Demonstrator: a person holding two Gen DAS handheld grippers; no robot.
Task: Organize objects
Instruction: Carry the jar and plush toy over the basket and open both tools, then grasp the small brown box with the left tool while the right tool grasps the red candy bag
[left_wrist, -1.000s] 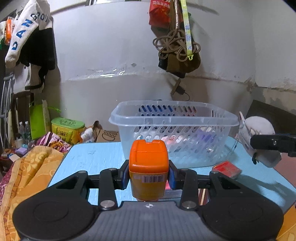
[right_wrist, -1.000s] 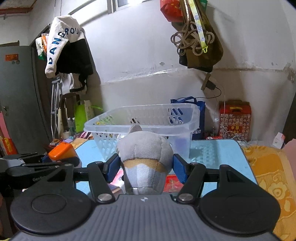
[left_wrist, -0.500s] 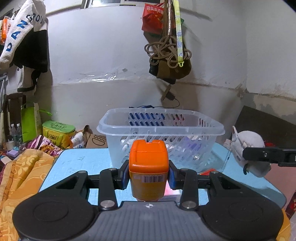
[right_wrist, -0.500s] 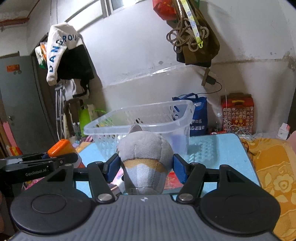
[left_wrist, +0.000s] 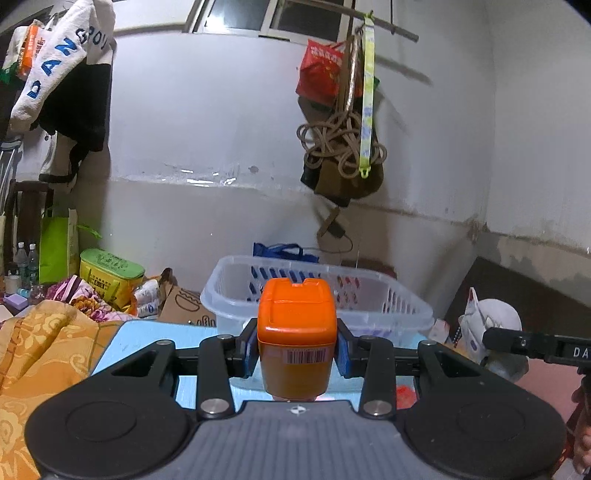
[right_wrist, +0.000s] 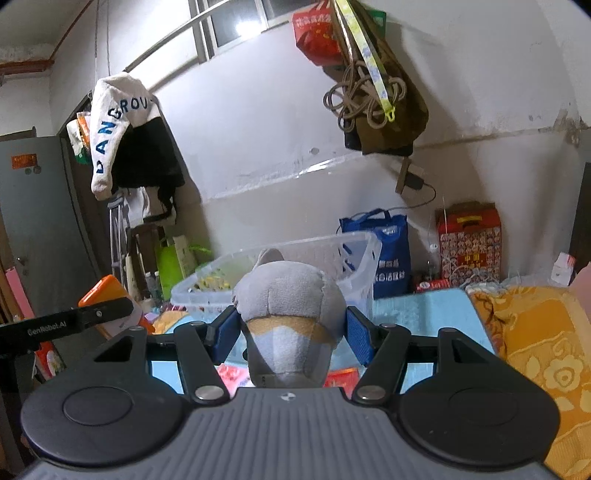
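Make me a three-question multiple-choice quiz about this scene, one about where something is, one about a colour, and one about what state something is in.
1. Where is the clear basket?
A. on the blue table, beyond both grippers
B. hanging on the wall
C. on the floor by the door

2. What colour is the cap of the bottle in the left gripper?
A. green
B. orange
C. white

3. What is the right gripper doing?
A. standing open and empty
B. pressing on the basket rim
C. clamping a grey plush toy

Answers: 1 A, it stands on the blue table ahead of the fingers. 2 B, the cap is plainly orange. 3 C, both blue pads press the toy's sides.
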